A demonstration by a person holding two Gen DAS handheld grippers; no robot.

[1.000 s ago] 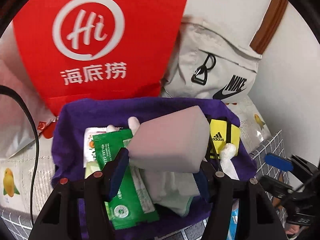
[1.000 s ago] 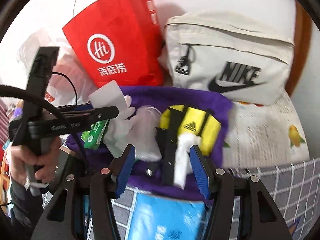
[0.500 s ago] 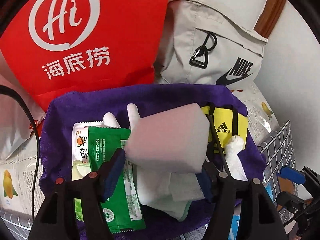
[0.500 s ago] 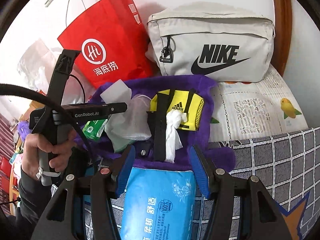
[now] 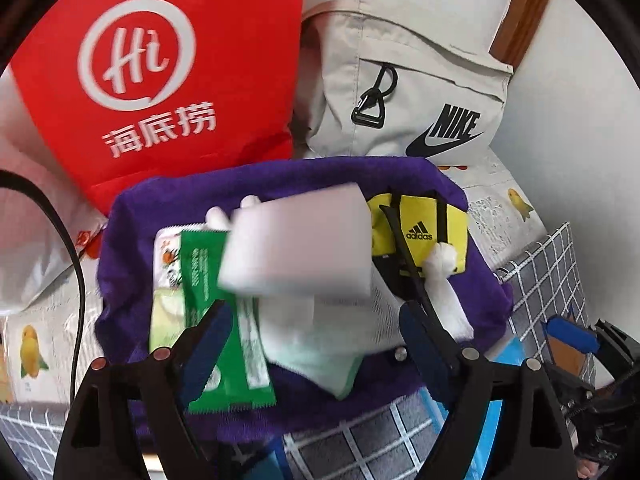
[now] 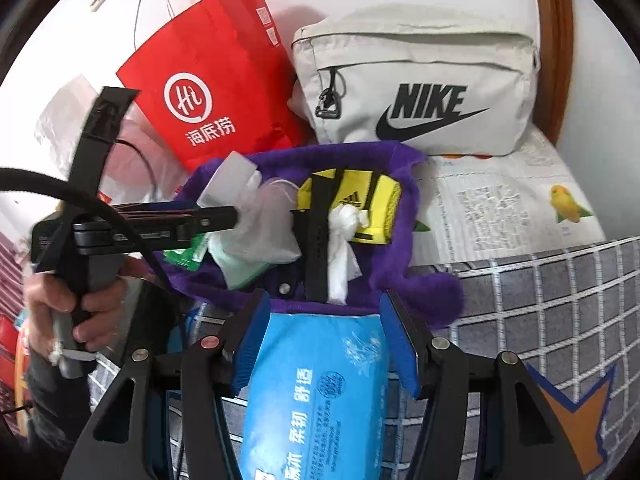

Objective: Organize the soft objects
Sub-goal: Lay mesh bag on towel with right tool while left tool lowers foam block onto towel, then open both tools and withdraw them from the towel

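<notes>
left gripper [image 5: 316,332] is angling steeply down over the purple cloth [image 5: 280,184], jaws opening, clear of the white sponge [image 5: 298,240]; right gripper [image 6: 326,340] is clasping the blue tissue pack [image 6: 316,392]

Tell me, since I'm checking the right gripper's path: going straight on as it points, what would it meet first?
Probably the blue plastic tissue pack, already lying between the right gripper's blue pads. Beyond it sits the purple fabric bin. Whether the pads press the pack is unclear.

Left wrist view: close, steeply down on the purple cloth bin [image 5: 248,192] | Right wrist view: farther back, lower angle, same bin [image 6: 400,208] | Shared: red paper bag [image 5: 180,80], Nike bag [image 6: 420,92], bin contents.
</notes>
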